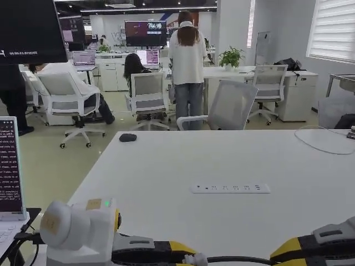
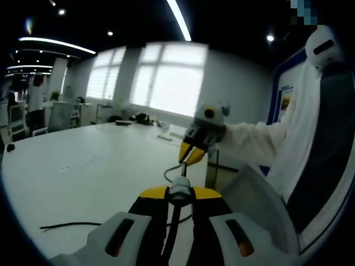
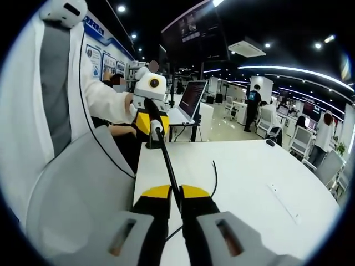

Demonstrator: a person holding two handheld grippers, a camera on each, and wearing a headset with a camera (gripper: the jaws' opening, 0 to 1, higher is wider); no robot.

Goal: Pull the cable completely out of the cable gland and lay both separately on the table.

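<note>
At the bottom of the head view, my left gripper (image 1: 187,256) is shut on the small grey cable gland (image 1: 196,259). A black cable (image 1: 238,259) runs from the gland rightward into my right gripper (image 1: 280,256), which is shut on it. In the left gripper view the gland (image 2: 180,189) sits between the yellow jaw tips, and the cable (image 2: 168,174) leads up to the right gripper (image 2: 193,153). The right gripper view shows the taut cable (image 3: 166,160) stretching to the left gripper (image 3: 150,126) and the gland (image 3: 156,129). Both grippers hover over the near edge of the white table (image 1: 222,160).
A flush socket strip (image 1: 231,188) lies mid-table, a black mouse (image 1: 127,137) at the far left edge and a thin white cable loop (image 1: 324,141) at the far right. A laptop (image 1: 10,166) stands to the left. The cable's loose tail (image 2: 72,224) lies on the table. Chairs and people stand beyond.
</note>
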